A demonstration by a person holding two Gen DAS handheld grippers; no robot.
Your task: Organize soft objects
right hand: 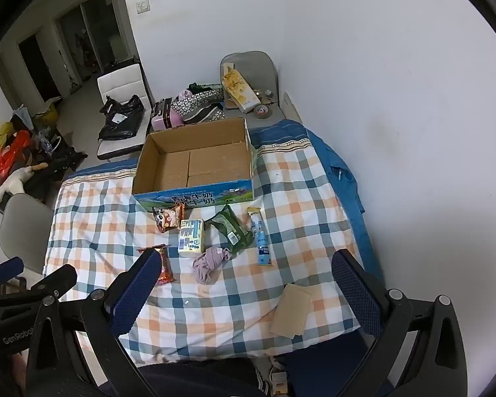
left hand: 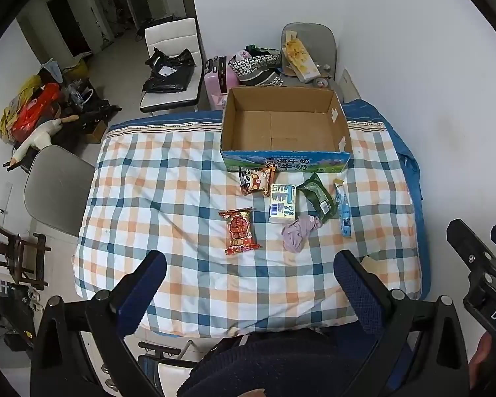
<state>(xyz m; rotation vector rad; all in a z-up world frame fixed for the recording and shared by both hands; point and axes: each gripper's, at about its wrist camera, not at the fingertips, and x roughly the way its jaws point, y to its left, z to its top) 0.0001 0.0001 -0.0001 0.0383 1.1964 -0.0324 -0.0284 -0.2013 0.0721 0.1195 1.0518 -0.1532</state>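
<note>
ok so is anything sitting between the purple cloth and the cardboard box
Yes. The tissue pack and the green packet lie between the purple cloth and the cardboard box. The near wall of the box also has to be cleared, so lifting over them looks simplest. The box itself looks empty.

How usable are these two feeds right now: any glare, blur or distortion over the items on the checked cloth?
Left wrist view: even indoor light, no glare; items sharp, print on the cardboard box readable; heavy fisheye bend and black corners. Right wrist view: same flat light, sharp; a blue pad hides part of the red packet.
</note>
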